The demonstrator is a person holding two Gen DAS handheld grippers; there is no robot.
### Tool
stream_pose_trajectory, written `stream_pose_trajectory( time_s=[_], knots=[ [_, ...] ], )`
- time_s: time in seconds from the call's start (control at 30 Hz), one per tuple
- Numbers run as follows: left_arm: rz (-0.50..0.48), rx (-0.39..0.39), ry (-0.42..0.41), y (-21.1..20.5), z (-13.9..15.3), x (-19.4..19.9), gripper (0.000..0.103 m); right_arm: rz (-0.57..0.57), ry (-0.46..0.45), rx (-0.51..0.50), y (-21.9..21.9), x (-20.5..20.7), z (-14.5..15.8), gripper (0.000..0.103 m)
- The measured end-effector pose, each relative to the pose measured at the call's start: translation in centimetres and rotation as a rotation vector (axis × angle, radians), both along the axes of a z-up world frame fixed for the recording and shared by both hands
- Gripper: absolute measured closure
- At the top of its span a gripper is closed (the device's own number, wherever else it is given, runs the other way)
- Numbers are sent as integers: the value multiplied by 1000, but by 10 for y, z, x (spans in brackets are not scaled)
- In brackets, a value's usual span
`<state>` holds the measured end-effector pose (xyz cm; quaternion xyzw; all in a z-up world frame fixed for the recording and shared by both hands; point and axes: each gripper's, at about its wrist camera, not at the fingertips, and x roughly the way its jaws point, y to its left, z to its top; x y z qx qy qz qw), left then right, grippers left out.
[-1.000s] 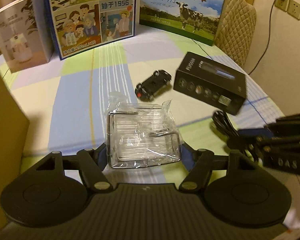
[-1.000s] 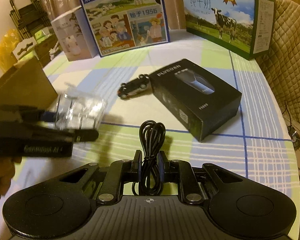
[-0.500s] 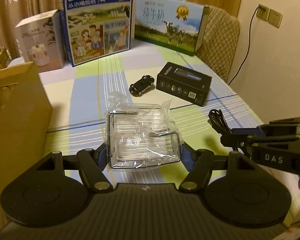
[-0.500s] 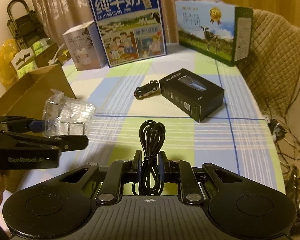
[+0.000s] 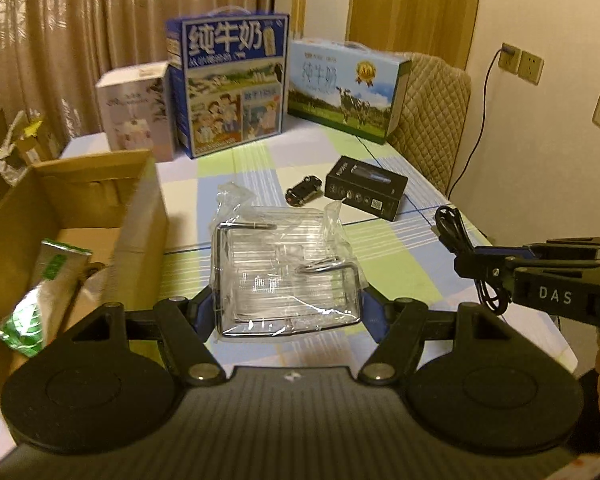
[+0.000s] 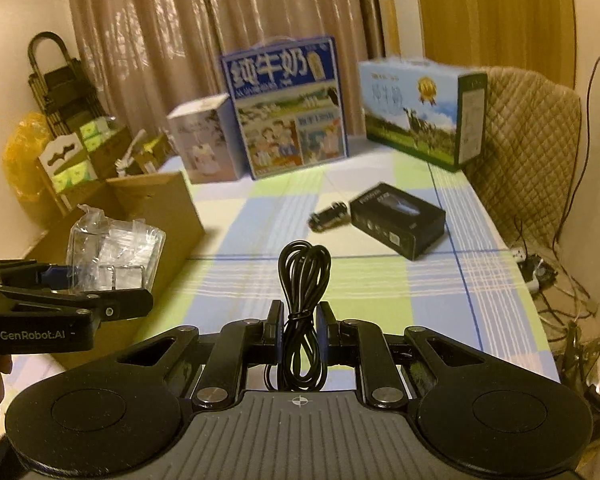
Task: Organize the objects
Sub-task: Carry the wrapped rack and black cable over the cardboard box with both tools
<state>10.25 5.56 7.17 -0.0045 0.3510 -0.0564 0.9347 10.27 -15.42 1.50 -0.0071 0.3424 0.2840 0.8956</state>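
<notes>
2 hand-held grippers are full: left [image 5: 286, 304] squeezes the clear box [image 5: 284, 276], right [image 6: 299, 328] pinches the cord [image 6: 302, 292]. The slick wrap could slip.

Both my grippers now sit higher and farther back from the table [image 5: 380, 248], and the open cardboard box [image 5: 80, 216] has come into view on my left.

Right gripper [image 6: 299, 322]: jaws clamped on a coiled black cable [image 6: 302, 280], held above the checked tablecloth [image 6: 364, 280]. Left gripper [image 6: 100, 284], at left: grips a clear plastic-wrapped box [image 6: 114, 254] beside an open cardboard box [image 6: 156, 204]. On the cloth: black toy car [image 6: 329, 216] just beside a black product box [image 6: 398, 220]. Rear row: white carton [image 6: 204, 140], blue milk carton [image 6: 286, 108], green-sided milk carton [image 6: 416, 108].
</notes>
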Motion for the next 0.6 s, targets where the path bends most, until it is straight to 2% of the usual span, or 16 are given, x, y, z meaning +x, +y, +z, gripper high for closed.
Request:
stream_pose_trajectory(
  time_s=[0.27, 0.6],
  knots=[
    [41, 6, -25, 21, 26, -47, 37, 49, -33, 30, 19, -42, 24, 90],
    [114, 27, -48, 59, 44, -89, 37, 141, -55, 28, 59, -78, 35, 90]
  ],
)
